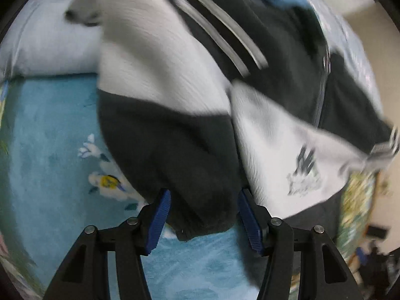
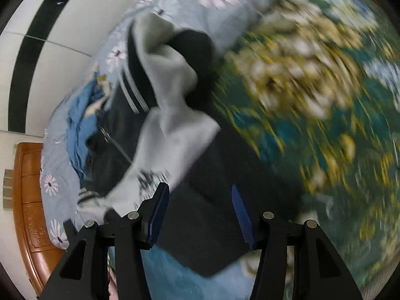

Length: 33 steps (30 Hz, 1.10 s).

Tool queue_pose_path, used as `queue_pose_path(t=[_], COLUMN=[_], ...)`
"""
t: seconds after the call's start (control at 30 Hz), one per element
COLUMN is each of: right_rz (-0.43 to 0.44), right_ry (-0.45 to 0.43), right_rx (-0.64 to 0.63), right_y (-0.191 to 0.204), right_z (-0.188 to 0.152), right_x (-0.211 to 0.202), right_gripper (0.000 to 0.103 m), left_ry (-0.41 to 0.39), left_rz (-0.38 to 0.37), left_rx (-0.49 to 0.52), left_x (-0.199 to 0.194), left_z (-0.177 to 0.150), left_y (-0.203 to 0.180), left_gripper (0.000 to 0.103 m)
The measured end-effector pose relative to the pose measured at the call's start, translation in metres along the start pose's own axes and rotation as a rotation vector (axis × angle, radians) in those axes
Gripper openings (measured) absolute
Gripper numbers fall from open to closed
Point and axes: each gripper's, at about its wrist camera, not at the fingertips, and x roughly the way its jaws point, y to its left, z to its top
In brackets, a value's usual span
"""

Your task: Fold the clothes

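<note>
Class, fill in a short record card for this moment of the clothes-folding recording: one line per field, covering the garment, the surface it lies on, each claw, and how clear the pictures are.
garment: black and white jacket with white stripes, crumpled, not yet folded
surface: teal floral blanket on a bed
left claw: open, dark hem of the jacket between its blue fingers
right claw: open, black fabric between its fingers
other items: blue garment beyond the jacket; wooden bed frame
image quality: motion blur in both views
</note>
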Motion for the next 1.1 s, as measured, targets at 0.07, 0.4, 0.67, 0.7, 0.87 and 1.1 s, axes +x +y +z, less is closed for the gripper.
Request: queue_pose_path(t=[0.07,0.4,0.67,0.7,0.87,1.1], right_rz=[-0.012,0.004,0.011,0.011,-0.001,-0.014], right_ry=[0.006,0.000,0.043,0.050,0.084,0.193], right_rx=[0.023,0.030,0.038,0.042,0.027,-0.223], right_y=[-0.009,-0.006,-0.008,-0.009,-0.007,0.054], right_z=[-0.009,-0.001,0.000,-0.001,-0.006,-0.030], right_x=[-0.006,-0.009,0.009,0.011,0.018,0.047], right_gripper=[0.054,0.054,0.054,0.054,0.054,0.054], left_ry=[0.013,-0.146,-0.315,-0.321,-0.328,-0.302], left_rz=[0.059,0.140,0.257,0.286,0.346,0.217], left_rx=[0.048,-0.049,-0.194,-0.211,-0.323,-0.418], left_x=[0.008,-0.059,-0.135,-0.141,-0.153,-0.130], left_z=[-0.002,0.017,0.042,0.047,0.062,0.033], left_y=[-0.010,0.053,0.141,0.153,0.205,0.193], left_gripper=[0.056,0.005,0.005,0.005,0.008,0.036])
